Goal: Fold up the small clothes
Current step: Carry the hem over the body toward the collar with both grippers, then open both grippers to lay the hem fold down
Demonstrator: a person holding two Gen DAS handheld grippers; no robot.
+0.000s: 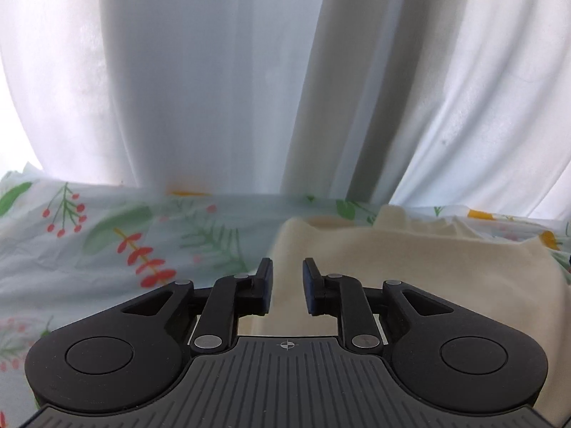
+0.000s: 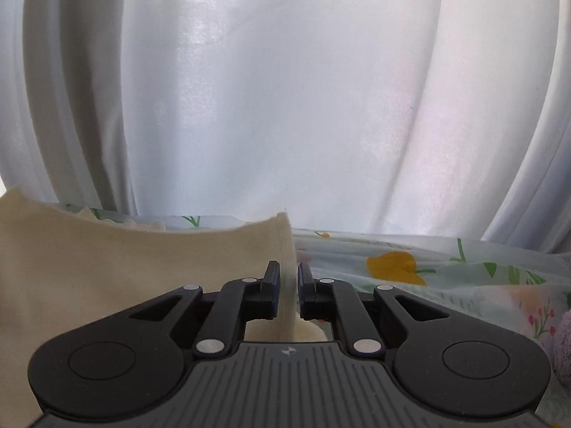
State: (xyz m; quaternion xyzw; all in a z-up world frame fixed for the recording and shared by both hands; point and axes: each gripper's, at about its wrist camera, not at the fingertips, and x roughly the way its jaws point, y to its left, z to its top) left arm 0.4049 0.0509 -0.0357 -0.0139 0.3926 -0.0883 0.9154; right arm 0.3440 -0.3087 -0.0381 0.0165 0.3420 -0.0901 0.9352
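Note:
A cream garment (image 1: 392, 267) lies on a floral tablecloth (image 1: 107, 242). In the left wrist view my left gripper (image 1: 287, 287) is slightly open over the garment's left edge, with cloth showing in the gap between the jaws but not pinched. In the right wrist view my right gripper (image 2: 289, 289) is shut on the right edge of the cream garment (image 2: 125, 267), and the cloth passes between the two pads and rises in a raised corner just beyond them.
A white curtain (image 1: 214, 89) hangs right behind the table's far edge and fills the right wrist view (image 2: 285, 107) too. The floral tablecloth (image 2: 428, 271) extends to the right. A fuzzy lilac item (image 2: 560, 342) lies at the far right.

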